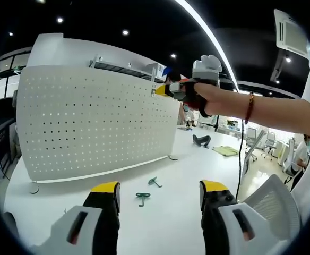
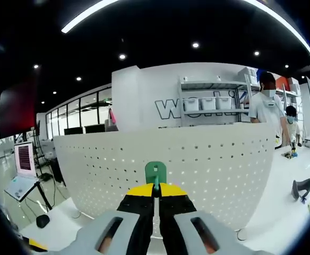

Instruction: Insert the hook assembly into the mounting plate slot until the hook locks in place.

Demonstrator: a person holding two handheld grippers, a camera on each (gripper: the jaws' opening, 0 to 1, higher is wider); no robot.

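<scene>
Fingers of right gripper (image 2: 156, 195) pinched on green hook (image 2: 155, 172), held at upper edge of white pegboard (image 2: 208, 170). Left gripper (image 1: 159, 199) fingers spread, holding nothing, above bench (image 1: 165, 218); two spare green hooks (image 1: 143, 198) lying ahead, open surface around them.

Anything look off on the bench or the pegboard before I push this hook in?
Nothing damaged or spilled. Two green hooks lie loose on the white table before the pegboard, likely spares. The right gripper holds a green hook upright near the board's top edge; the left gripper is open.
</scene>
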